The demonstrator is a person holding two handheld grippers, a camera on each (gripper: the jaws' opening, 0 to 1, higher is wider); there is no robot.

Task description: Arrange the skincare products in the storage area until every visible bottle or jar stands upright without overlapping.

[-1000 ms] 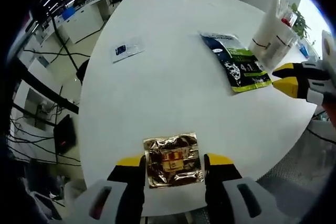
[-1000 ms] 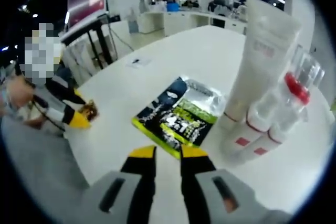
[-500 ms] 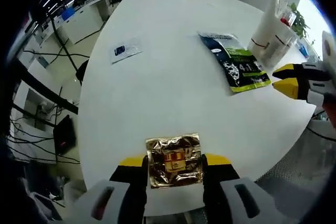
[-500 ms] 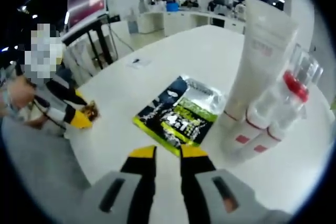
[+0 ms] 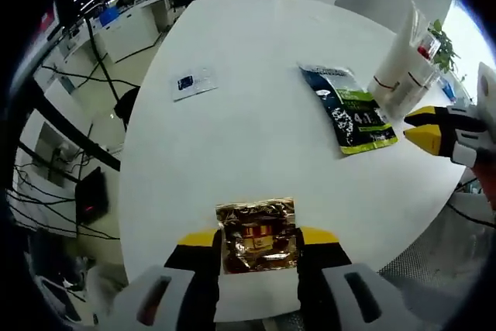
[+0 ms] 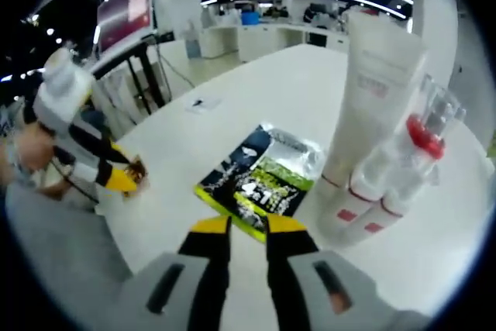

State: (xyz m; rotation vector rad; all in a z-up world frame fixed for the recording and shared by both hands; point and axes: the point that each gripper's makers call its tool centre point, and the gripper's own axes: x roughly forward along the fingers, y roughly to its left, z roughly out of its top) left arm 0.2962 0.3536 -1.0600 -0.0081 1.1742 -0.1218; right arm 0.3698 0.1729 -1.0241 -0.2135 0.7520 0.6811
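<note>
Currently the left gripper (image 5: pixel 259 239) sits at the near edge of the white desk (image 5: pixel 248 137), jaws either side of a gold foil sachet (image 5: pixel 257 235) lying flat; the yellow tips look to be touching its side edges, though a firm clamp can't be confirmed. The right gripper (image 6: pixel 248 226) has its jaws nearly closed with a thin gap, nothing between them, tips just short of the black-and-green sachet (image 6: pixel 260 180). That sachet lies flat mid-desk. Just beside it on the right gripper view's right, a tall white tube (image 6: pixel 370 91) stands upright, with white bottles with red bands (image 6: pixel 364 199) and a clear bottle with a red collar (image 6: pixel 418 145) packed close against it. In the left gripper view, the right gripper (image 5: pixel 434 129) comes in near the sachet's green end. Further out, a small clear packet with a dark label (image 5: pixel 192 83) lies flat, well apart from everything. Office desks (image 5: pixel 155 5) stand beyond.
</note>
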